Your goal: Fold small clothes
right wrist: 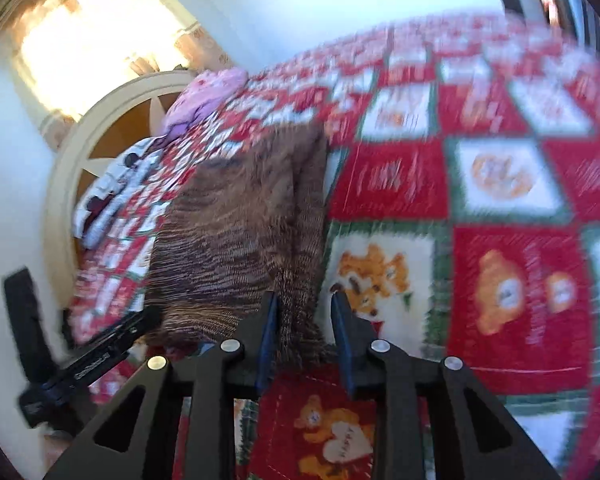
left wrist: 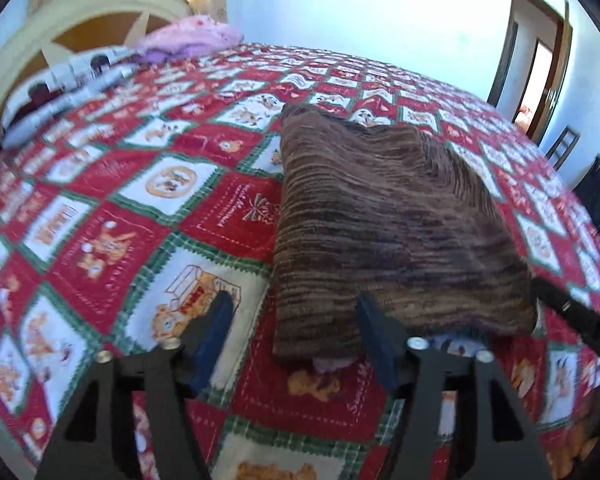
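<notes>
A brown striped knit garment (left wrist: 384,216) lies folded into a thick rectangle on the red, white and green quilt (left wrist: 112,248). My left gripper (left wrist: 294,304) hovers open at its near left corner; the cloth lies below the two blue pads, which do not press on it. In the right wrist view the same garment (right wrist: 236,232) runs away to the upper left. My right gripper (right wrist: 305,298) is open over its near right corner. A strip of cloth sits between the jaws, and the right pad stands off it. Each gripper shows at the other view's edge.
A pink and purple pile of clothes (left wrist: 188,36) and a black-and-white patterned garment (left wrist: 72,80) lie by the cream headboard (left wrist: 16,64). An open doorway (left wrist: 536,64) and a small chair (left wrist: 562,148) stand past the bed's far right side.
</notes>
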The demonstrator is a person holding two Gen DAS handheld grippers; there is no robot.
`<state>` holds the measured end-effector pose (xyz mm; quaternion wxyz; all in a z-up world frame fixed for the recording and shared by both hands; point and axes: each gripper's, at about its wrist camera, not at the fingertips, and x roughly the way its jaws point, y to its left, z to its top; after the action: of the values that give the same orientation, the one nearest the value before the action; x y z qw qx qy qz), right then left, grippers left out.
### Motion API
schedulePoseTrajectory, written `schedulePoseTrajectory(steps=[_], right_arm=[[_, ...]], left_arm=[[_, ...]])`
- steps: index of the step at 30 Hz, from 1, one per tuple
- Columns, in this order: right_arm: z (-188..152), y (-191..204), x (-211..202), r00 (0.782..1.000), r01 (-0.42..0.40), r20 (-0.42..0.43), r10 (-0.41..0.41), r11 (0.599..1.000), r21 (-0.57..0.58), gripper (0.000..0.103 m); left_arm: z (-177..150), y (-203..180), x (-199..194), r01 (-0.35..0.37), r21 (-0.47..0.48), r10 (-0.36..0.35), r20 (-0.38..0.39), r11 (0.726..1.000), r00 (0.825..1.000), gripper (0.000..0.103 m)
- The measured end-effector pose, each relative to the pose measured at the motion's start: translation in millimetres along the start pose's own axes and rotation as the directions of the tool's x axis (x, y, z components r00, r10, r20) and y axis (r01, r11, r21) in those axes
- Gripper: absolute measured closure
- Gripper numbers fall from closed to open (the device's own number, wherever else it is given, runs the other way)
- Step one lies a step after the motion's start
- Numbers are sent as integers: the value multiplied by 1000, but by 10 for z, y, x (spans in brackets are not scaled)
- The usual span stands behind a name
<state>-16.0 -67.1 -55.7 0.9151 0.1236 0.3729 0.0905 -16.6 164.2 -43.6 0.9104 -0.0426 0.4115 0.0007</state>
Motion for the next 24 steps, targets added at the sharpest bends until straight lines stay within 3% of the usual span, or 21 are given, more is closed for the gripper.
schedulePoseTrajectory(steps=[2,3,7,11,15,20,24], right_arm=[[-7,132,-120,994,89,63,-84,993,-76,31],[-21,182,-200,989,118,100,-109,989,-93,29],[-69,249,-416,981,115,169,-96,988,-106,29],[-148,386,-630,965,145,239,-108,980,-139,29],[-204,533,-822,940,174,318,-122,975,-138,23],[-248,629,-955,927,199,351,-130,965,-169,21],[-302,653,-1112,904,225,402,-144,961,-162,21]], left_arm=[[-43,-39,-60,-40,12,40,5,999,999,22],[-66,-49,-93,-47,18,47,11,999,999,22],[-120,-74,-237,-87,28,86,43,996,995,9],[-158,-165,-469,-131,51,124,128,990,984,0],[-197,-193,-705,-158,45,145,215,986,966,0],[-242,-125,-820,-133,-33,137,211,991,968,0],[-267,-123,-999,-107,-51,117,261,993,958,0]])
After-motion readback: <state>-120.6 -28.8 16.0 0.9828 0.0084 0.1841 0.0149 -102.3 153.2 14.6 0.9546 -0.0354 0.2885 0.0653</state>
